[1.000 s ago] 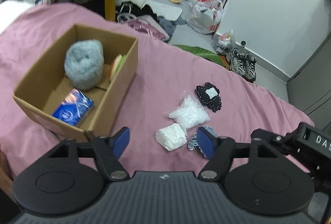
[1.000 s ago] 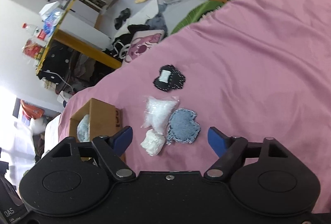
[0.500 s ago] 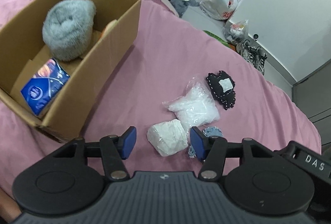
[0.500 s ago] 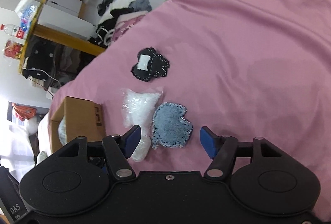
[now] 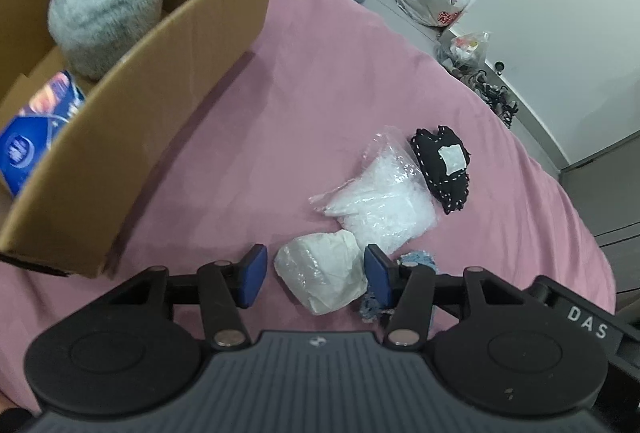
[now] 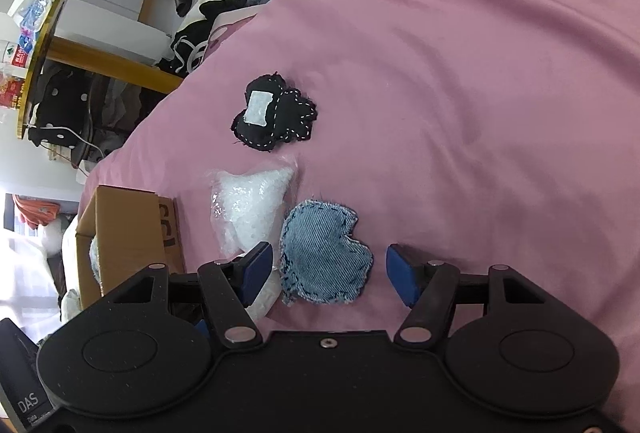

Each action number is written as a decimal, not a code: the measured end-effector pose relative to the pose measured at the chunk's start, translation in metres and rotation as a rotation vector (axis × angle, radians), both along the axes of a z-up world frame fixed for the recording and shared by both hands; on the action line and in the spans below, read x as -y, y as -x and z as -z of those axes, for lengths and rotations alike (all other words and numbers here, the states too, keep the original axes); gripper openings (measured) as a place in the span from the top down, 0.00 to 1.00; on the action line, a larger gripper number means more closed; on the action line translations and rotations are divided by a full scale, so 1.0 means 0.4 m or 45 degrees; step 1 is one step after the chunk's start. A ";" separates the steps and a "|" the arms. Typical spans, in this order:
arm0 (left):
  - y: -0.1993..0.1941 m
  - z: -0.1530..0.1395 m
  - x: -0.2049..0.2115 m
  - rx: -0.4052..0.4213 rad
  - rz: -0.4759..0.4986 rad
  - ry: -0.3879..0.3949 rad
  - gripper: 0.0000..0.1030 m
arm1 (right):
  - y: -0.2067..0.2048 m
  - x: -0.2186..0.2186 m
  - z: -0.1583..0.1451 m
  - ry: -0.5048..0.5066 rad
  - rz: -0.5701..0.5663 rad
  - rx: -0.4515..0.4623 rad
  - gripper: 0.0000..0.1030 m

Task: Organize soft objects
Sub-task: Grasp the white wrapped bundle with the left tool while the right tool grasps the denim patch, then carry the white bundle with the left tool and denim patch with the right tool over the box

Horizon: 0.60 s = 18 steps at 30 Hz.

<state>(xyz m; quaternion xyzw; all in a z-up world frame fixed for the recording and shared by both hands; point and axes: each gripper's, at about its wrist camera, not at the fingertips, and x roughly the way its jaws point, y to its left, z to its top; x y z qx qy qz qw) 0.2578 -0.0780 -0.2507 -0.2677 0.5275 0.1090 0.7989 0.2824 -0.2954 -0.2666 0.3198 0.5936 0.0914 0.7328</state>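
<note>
1. I count four soft things on the pink cover: one white wrapped bundle (image 5: 322, 279), one clear bag of white filling (image 5: 380, 199), one black stitched pouch (image 5: 442, 167), one denim pouch (image 6: 324, 259).
2. One cardboard box (image 5: 132, 113).
3. In it: one grey fluffy ball (image 5: 110, 3), one blue packet (image 5: 36, 135).

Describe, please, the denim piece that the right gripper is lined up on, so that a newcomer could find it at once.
On the pink bedspread, right of the cardboard box, lies a cluster of small soft things. The denim patch is the nearest one, between the open fingers of the right gripper. It alone is pale blue, heart-like and frayed at the edge, unlike the clear bag of white filling and the black stitched patch.
</note>
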 end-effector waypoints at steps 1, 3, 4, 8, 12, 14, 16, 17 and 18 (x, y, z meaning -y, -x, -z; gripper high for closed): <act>-0.001 0.004 0.000 -0.002 -0.004 0.010 0.49 | -0.001 -0.001 0.003 0.000 0.000 0.000 0.39; -0.005 0.013 0.000 -0.008 -0.016 0.027 0.51 | -0.003 -0.002 0.004 -0.001 -0.003 0.001 0.39; -0.006 0.018 -0.001 -0.013 -0.024 0.039 0.54 | -0.003 -0.003 0.005 0.000 -0.004 0.002 0.39; -0.003 0.025 -0.015 -0.019 -0.058 0.087 0.62 | -0.001 -0.007 0.003 -0.004 -0.017 0.011 0.39; 0.008 0.015 -0.020 -0.008 -0.065 0.093 0.63 | 0.000 -0.018 0.002 0.034 -0.040 0.020 0.51; 0.016 0.007 -0.020 0.002 -0.062 0.090 0.63 | 0.003 -0.021 0.001 0.060 -0.048 0.022 0.62; 0.022 0.001 -0.017 0.008 -0.046 0.076 0.63 | 0.008 -0.010 0.001 0.034 -0.034 0.015 0.67; 0.025 -0.003 -0.014 0.008 -0.039 0.065 0.63 | 0.013 -0.006 -0.001 0.023 -0.027 0.010 0.69; 0.028 -0.004 -0.015 0.009 -0.035 0.063 0.63 | 0.018 -0.003 -0.005 0.021 -0.023 0.011 0.70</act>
